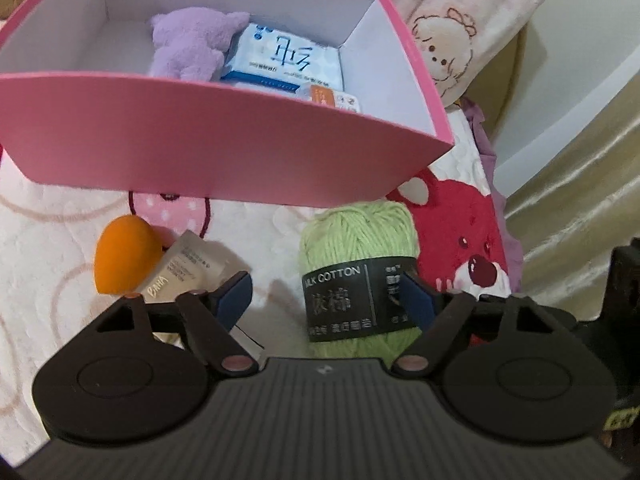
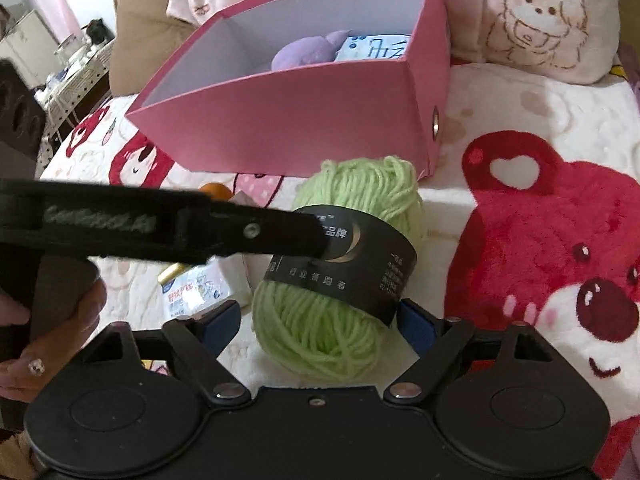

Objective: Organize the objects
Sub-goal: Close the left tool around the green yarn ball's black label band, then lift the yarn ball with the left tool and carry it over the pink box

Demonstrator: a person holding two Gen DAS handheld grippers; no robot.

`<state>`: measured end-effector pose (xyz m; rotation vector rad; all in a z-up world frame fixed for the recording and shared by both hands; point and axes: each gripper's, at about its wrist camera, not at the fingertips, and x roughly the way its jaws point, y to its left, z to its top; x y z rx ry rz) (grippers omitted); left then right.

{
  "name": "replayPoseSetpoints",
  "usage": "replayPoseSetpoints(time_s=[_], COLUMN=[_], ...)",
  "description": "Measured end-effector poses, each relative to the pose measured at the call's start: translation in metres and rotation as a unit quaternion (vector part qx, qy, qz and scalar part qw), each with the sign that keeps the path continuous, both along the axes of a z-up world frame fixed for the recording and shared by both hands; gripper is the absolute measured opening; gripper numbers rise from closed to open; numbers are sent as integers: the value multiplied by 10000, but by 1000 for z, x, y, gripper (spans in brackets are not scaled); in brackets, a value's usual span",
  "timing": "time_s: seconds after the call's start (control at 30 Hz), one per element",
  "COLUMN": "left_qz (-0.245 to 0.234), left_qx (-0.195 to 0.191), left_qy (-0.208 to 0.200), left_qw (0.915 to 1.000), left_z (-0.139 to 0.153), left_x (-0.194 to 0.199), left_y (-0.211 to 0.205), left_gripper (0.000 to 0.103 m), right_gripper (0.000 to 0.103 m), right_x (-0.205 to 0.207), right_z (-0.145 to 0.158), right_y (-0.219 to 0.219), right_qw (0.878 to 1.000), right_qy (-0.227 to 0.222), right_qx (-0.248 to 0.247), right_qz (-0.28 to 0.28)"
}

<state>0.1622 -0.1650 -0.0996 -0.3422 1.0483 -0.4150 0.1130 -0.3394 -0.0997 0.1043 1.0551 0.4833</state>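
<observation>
Lying on its side on a white quilt [image 2: 540,92] printed with red bears, just in front of the pink box [image 1: 208,140]: a ball of green yarn [image 2: 340,276], banded around the middle by a black paper label [image 2: 360,264]. Straddled in the right wrist view by the right gripper [image 2: 318,316], fingers spread to either side of the ball, pads close to it but not visibly pressing. Crossed from the left of that view by a finger of the left gripper [image 1: 330,300], its tip at the label (contact could not be told); spread wide in its own view, nothing pinched. Already stowed in the box: a purple plush toy [image 1: 192,46] and a blue-and-white packet [image 1: 286,58]. Left on the quilt near the yarn: an orange sponge [image 1: 122,254], a beige tube [image 1: 192,268] touching it, and a small white sachet [image 2: 196,292]. Judged light, soft and springy, likely to squash rather than slip. Best taken across the banded waist, where the paper stiffened the bundle; loose end strands offered poor purchase and risked unwinding.
</observation>
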Motion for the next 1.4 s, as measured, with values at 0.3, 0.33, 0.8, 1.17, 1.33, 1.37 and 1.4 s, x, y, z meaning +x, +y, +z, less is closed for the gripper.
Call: replayPoseSetpoints(time_s=[0.3,0.33,0.8,1.17,1.33,1.37,1.4], left_qz=[-96,-85,47,232,298,308,334], left_qx=[-324,-303,-236,-35,206,249,294], left_qy=[61,59,73,-566,-810,-833,-838], left_qw=[9994,9995,9997,9981,9961,9957,9955], left_z=[6,10,123,223,246,248,248], left_x=[-8,-11,-21,-15,-12,-10,-8], left_y=[-12,-12,27,53,54,55,57], left_gripper=[51,51,51,51,51,51,51], right_gripper=[61,61,61,62,62,62,62], right_x=[2,3,14,35,42,44,46], right_z=[11,14,128,228,246,246,246], right_y=[-4,-2,33,67,76,77,77], right_qw=[9993,9989,9964,9954,9953,9955,9954], right_qy=[363,441,606,101,-85,-98,-118], right_qx=[95,130,146,-148,-108,-63,2], right_qz=[-94,-85,580,940,954,943,947])
